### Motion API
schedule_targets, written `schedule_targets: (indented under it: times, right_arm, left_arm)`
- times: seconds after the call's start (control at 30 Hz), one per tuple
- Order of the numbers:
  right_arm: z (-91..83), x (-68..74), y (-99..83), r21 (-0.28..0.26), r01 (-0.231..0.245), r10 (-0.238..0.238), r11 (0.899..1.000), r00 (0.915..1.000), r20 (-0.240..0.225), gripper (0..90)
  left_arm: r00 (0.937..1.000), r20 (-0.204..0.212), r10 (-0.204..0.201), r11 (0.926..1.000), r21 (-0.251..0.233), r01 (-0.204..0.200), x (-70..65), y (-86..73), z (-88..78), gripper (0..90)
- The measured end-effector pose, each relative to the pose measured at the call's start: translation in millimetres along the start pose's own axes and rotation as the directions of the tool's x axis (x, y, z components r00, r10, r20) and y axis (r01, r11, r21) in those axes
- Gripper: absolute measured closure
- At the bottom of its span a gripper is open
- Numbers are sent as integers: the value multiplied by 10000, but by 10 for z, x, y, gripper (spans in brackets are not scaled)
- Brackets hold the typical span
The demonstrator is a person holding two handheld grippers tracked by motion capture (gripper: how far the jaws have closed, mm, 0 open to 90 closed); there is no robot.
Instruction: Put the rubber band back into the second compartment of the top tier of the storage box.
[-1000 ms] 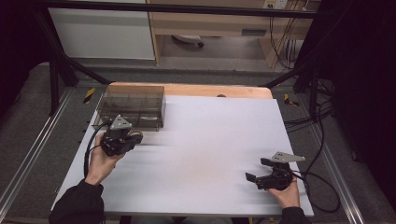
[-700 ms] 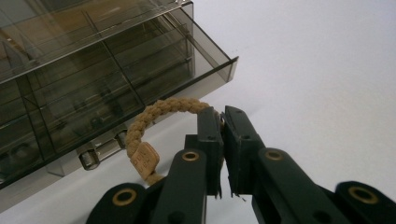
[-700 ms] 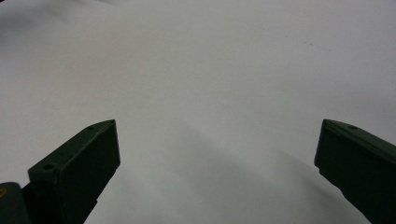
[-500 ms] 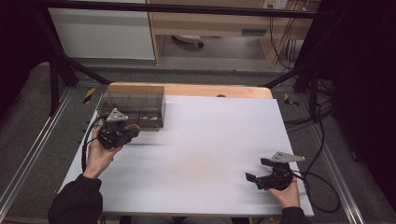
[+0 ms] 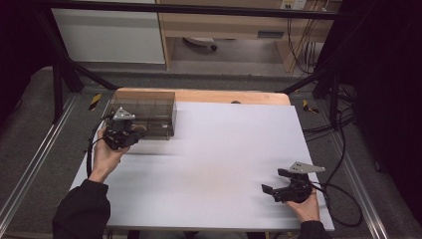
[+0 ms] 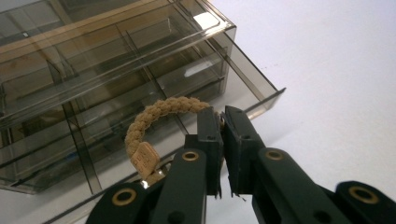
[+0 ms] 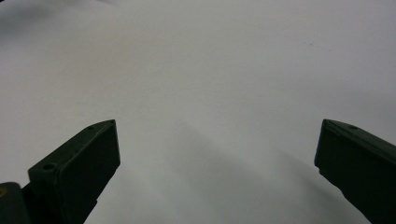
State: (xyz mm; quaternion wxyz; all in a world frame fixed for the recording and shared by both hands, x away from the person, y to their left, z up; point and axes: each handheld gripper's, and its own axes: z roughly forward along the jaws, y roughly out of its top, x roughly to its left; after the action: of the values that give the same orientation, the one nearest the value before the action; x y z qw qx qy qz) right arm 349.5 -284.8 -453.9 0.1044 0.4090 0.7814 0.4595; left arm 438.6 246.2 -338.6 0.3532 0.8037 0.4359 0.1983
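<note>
A tan braided bracelet (image 6: 156,114) with a small tan tag arcs out to the left of my left gripper (image 6: 223,112), whose jaws are shut on one end of it. They hold it just in front of a smoky clear organizer box (image 6: 116,70) with an open drawer at its right end. From above, the left gripper (image 5: 133,132) sits at the front edge of the organizer box (image 5: 149,112) at the table's far left. My right gripper (image 5: 271,181) rests open near the front right corner, nothing between its jaws (image 7: 215,154).
A white sheet (image 5: 219,159) covers the wooden table. Cables (image 5: 343,199) trail off the right edge. Metal frame rails run along both sides, and a shelf unit stands beyond the far edge.
My left gripper has moved away from me and a little left, toward the organizer box, carrying the bracelet. The right gripper has stayed still.
</note>
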Motion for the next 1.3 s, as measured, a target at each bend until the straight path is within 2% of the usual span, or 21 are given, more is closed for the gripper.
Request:
schedule_targets:
  times: [0.3,0.7,1.1,1.3]
  right_arm:
    - [2,1,0,4,-18,18,10000,10000,-10,7]
    - [2,1,-1,10,1,-1,10000,10000,-8,7]
    - [4,0,-1,3,17,-17,10000,10000,-10,7]
    - [3,-1,0,14,18,-18,10000,10000,-14,7]
  left_arm:
    - [9997,-237,-82,9999,100,84,113,33,63,847]
    - [9980,-348,-528,9985,100,532,260,42,204,846]
    - [9974,-394,-607,9979,198,615,299,21,302,842]
    - [9965,-461,-704,9965,412,723,331,-26,367,832]
